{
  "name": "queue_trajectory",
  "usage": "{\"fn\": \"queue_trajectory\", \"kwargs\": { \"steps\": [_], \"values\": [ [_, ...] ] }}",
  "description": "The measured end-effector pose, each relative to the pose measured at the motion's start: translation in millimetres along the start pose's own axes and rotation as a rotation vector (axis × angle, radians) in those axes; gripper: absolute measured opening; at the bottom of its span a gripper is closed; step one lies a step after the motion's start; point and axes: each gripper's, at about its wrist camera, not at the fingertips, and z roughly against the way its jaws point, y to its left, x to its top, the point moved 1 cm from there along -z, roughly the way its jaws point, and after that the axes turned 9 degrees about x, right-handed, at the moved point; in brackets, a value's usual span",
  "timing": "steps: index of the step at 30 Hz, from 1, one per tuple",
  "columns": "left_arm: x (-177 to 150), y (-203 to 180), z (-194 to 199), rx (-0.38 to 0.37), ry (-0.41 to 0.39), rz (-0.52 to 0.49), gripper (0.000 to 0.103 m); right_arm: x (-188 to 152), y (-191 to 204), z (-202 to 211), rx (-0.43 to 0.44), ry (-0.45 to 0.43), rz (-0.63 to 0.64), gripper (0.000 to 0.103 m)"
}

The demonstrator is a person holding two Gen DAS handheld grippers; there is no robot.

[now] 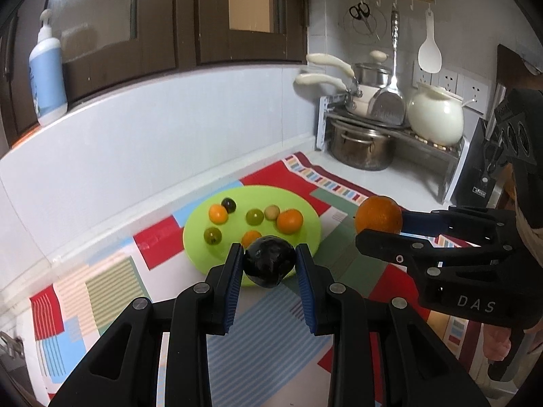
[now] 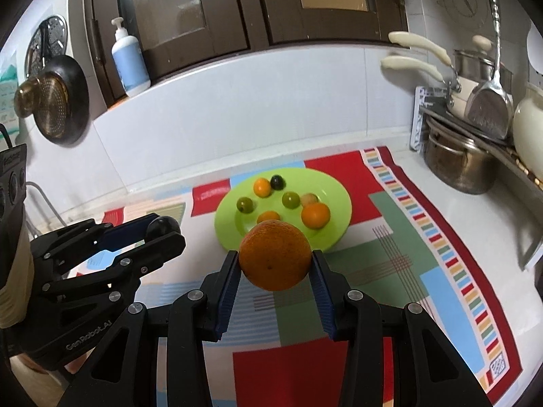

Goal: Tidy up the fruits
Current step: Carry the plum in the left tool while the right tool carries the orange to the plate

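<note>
Gripping dark fruit (image 1: 268, 266): left tool (image 1: 269, 264), tilted down | right tool (image 2: 275, 264): clamps orange (image 2: 275, 259)

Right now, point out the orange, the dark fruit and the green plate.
orange (image 2: 275, 254), right wrist view, middle of its peel.
dark fruit (image 1: 268, 261), left wrist view, its front face.
green plate (image 2: 336, 196), right wrist view, bare right rim.

Pale tiled wall (image 1: 169, 129) under dark wooden cabinets (image 1: 135, 27); white counter (image 1: 390, 179), patchwork cloth (image 2: 390, 237).

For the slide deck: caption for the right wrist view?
Right gripper holds an orange above the green plate of small fruits.
</note>
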Motion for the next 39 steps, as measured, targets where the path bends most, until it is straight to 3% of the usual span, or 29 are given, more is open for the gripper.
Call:
{"fn": "queue_trajectory", "kwargs": {
  "steps": [17, 39],
  "values": [
    [34, 9, -18, 0.017, -0.04, 0.006, 0.031, 35, -6, -7, -0.01, -0.044, 0.024, 0.042],
    [52, 30, -87, 0.036, 0.017, 0.036, 0.031, 73, -32, -70, -0.011, -0.009, 0.045, 0.042]
  ]
}}
